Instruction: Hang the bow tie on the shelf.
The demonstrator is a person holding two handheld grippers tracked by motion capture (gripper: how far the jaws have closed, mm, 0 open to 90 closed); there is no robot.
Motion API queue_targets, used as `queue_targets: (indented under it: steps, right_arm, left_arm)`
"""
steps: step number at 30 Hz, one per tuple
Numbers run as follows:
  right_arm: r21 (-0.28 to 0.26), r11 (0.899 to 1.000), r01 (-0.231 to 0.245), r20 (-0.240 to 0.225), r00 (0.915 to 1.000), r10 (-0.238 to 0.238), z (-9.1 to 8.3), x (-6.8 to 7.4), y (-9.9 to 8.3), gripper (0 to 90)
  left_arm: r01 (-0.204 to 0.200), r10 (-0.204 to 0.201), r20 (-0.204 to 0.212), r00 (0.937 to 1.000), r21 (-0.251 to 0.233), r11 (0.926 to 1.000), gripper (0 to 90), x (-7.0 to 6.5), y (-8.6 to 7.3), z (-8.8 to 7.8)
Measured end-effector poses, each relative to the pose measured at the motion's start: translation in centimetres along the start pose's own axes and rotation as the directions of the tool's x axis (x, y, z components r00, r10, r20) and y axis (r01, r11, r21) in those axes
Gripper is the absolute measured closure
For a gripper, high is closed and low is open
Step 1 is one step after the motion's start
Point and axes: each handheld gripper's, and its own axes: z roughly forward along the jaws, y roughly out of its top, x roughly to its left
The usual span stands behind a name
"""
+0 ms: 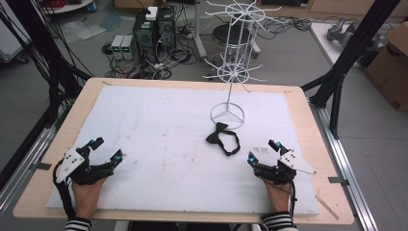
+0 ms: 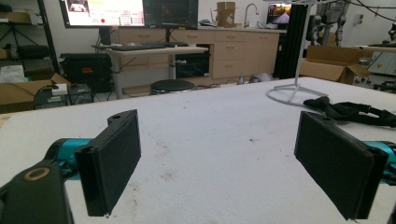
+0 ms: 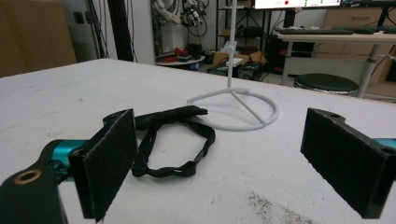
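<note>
Black bow tie (image 1: 223,138) flat on mat, long axis diagonal, bow toward stand (image 1: 227,113), both hand-held grippers w/ jaws apart

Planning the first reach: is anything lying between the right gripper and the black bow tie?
Nothing visible. Bare white table cover separates the open right gripper from the black bow tie; the white wire rack stands behind it.

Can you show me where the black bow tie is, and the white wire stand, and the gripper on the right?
black bow tie (image 1: 217,132): high view, on the bow's knot.
white wire stand (image 1: 227,114): high view, on its round base ring.
right gripper (image 1: 263,151): high view, midway between its open jaws' tips.
</note>
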Motion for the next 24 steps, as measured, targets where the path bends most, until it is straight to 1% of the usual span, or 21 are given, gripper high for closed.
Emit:
queue_targets:
  steps: [8, 12, 15, 18, 19, 20, 21, 22, 24]
  right_arm:
    - [0.006, 1.0, -0.006, 0.0, 1.0, 0.006, 0.04, -0.04, 0.03, 10.0]
    - [0.003, 1.0, -0.001, 0.014, 0.9999, 0.001, 0.03, 0.05, 0.02, 10.0]
    - [0.003, 1.0, -0.002, 0.014, 0.9999, 0.002, 0.04, 0.06, 0.03, 10.0]
    - [0.012, 1.0, -0.006, 0.013, 0.9999, 0.006, 0.11, 0.0, 0.07, 10.0]
    - [0.014, 1.0, 0.001, 0.013, 0.9999, -0.001, 0.18, -0.04, 0.09, 10.0]
    - [0.021, 1.0, -0.003, 0.015, 0.9999, 0.002, 0.22, 0.02, 0.11, 10.0]
    - [0.027, 1.0, 0.008, 0.012, 0.9999, -0.008, 0.3, 0.02, 0.15, 10.0]
    - [0.031, 0.999, 0.006, 0.012, 0.9999, -0.007, 0.32, 0.1, 0.15, 10.0]
    - [0.04, 0.999, 0.026, -0.004, 0.9997, -0.026, 0.43, 0.13, 0.22, 10.0]
  left_arm:
    - [-0.013, 0.013, 0.001, 0.9999, -0.011, 0.9999, 15.0, -0.08, -0.04, -0.1]
    - [-0.009, 0.009, -0.001, 1.0, -0.007, 0.9999, 15.0, -0.04, -0.03, -0.05]
    - [-0.003, 0.003, -0.001, 1.0, -0.002, 1.0, 15.0, -0.02, -0.01, 0.01]
    - [-0.006, 0.006, -0.001, 1.0, -0.003, 1.0, 15.0, -0.02, -0.01, 0.0]
    - [-0.007, 0.007, 0.0, 1.0, -0.002, 1.0, 15.0, -0.03, -0.01, -0.01]
    - [-0.008, 0.008, 0.0, 1.0, -0.005, 1.0, 15.0, -0.05, -0.02, -0.01]
    - [-0.01, 0.01, -0.001, 1.0, -0.005, 0.9999, 15.0, -0.05, -0.02, -0.02]
    - [-0.008, 0.008, -0.001, 1.0, -0.006, 0.9999, 15.1, -0.05, -0.02, -0.02]
    - [-0.004, 0.004, -0.002, 1.0, -0.005, 1.0, 15.1, -0.05, -0.02, -0.01]
